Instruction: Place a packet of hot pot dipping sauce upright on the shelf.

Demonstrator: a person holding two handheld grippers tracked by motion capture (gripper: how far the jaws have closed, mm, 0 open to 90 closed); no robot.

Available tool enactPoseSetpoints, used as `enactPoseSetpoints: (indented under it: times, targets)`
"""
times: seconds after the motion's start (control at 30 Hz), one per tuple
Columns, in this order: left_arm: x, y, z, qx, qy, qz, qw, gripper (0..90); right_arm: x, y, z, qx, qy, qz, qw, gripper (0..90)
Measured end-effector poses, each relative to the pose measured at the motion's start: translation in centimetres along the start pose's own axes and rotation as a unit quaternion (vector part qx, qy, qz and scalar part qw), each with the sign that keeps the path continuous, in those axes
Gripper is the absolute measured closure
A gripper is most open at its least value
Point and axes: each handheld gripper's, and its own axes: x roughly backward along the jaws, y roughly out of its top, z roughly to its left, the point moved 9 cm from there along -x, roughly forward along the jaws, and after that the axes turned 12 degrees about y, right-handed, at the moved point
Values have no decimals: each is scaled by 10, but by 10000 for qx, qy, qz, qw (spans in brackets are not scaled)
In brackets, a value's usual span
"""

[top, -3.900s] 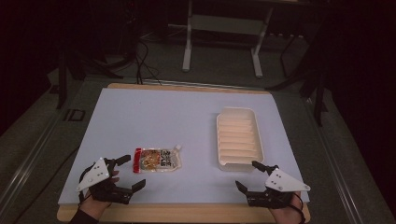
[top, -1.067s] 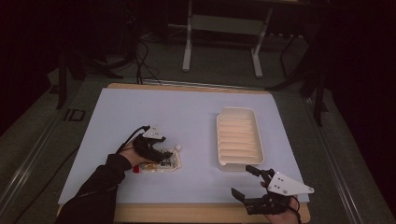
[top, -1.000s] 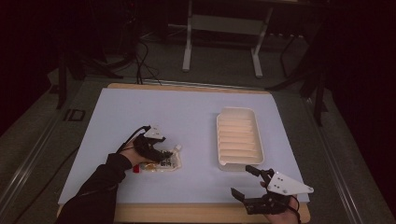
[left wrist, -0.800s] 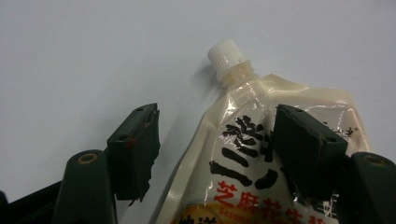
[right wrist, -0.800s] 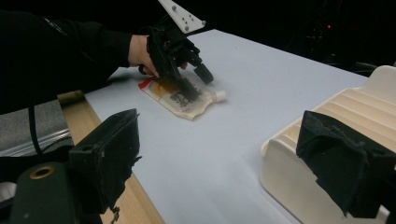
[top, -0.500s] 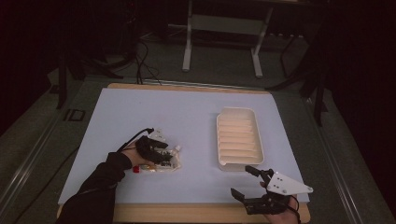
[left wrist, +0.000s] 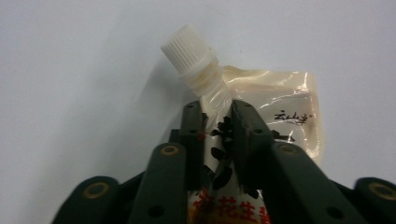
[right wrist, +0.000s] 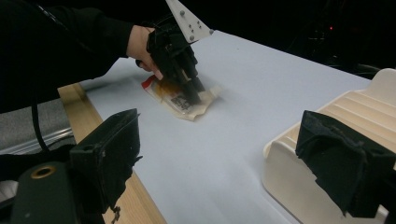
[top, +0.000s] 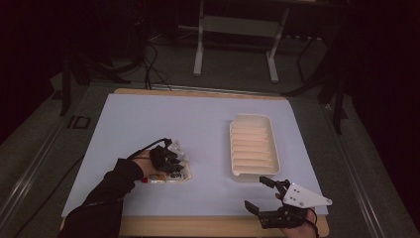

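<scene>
Spouted pouch [left wrist: 243, 140] lies flat on the pale blue surface [top: 198, 124], near its front-left corner and well apart from the ribbed cream tray [top: 253, 147] that sits to the right. Largest in the scene, the surface carries nothing but those two things. The tray stands empty, its ridged bed bare. Over the pouch, the left gripper [top: 171, 159] has just been closing, and the left gripper view shows its two black jaws pinching the soft neck of the packet just below the white screw cap [left wrist: 189, 48]; the pouch rests on the surface, not yet lifted. At the front-right edge the right gripper [top: 261, 192] hovers just short of the tray, jaws spread wide and holding nothing. Judged from this, the work looks to be at its start: the grasp is made, while lifting the pouch, carrying it across and setting it in the tray all appear still to come.
</scene>
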Motion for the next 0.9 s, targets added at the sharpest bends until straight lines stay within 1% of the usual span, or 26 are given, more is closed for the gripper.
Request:
enactPoseSetpoints:
  times: [0.03,0.1,0.13,0.17,0.2,0.23,0.3,0.4,0.43,0.47,0.5,0.53,0.57,0.6,0.7,0.73,0.77,0.8,0.87,0.9]
  targets:
    - [0,0,-1,-88,33,-54,9999,805,0,0,0,-6,-3,-5,10000,137]
    - [1,0,-1,-102,49,-58,9999,823,0,0,-1,-24,-13,1,10000,139]
    - [1,0,-1,-40,56,-21,10000,827,0,0,-1,-32,-13,-3,10000,139]
    - [1,0,-1,-53,63,-31,10000,832,0,0,-1,-44,-9,-3,10000,139]
    - [1,0,-1,-14,37,-53,10000,836,0,0,-1,-35,-9,7,10000,139]
    - [2,0,0,99,-2,-41,9999,841,-1,0,-1,-22,-11,7,10000,140]
    - [5,1,1,14,58,-122,9999,846,0,0,-1,-27,-14,4,10000,142]
    - [11,3,5,125,230,-196,9995,852,0,0,-2,-38,-35,-22,10000,142]
    - [11,3,5,125,230,-196,9995,857,0,0,-2,-38,-35,-22,10000,142]
    - [19,5,7,188,248,-329,9990,857,0,1,-2,-36,-43,-26,10000,147]
    - [22,5,8,250,246,-352,9988,863,1,1,-2,-44,-44,-36,10000,147]
    - [26,6,8,268,208,-414,9986,866,1,1,-2,-58,-27,-36,10000,147]
    - [30,7,10,258,296,-459,9982,868,2,1,-2,-63,-35,-40,10000,147]
    - [33,7,10,307,319,-441,9980,869,2,2,-2,-62,-44,-49,10000,148]
    - [42,9,11,433,357,-564,9968,872,2,3,-2,-39,-54,-77,9999,148]
    - [45,10,11,474,396,-626,9961,873,2,3,-2,-36,-54,-65,10000,148]
    - [48,11,11,543,378,-691,9954,874,2,3,-2,-23,-70,-63,10000,147]
    - [51,11,10,525,402,-737,9951,874,3,3,-2,-31,-64,-64,10000,148]
    - [56,13,10,608,448,-805,9939,875,3,3,-2,-51,-73,-77,9999,148]
    - [59,14,10,615,488,-861,9932,875,4,3,-2,-58,-77,-88,9999,158]
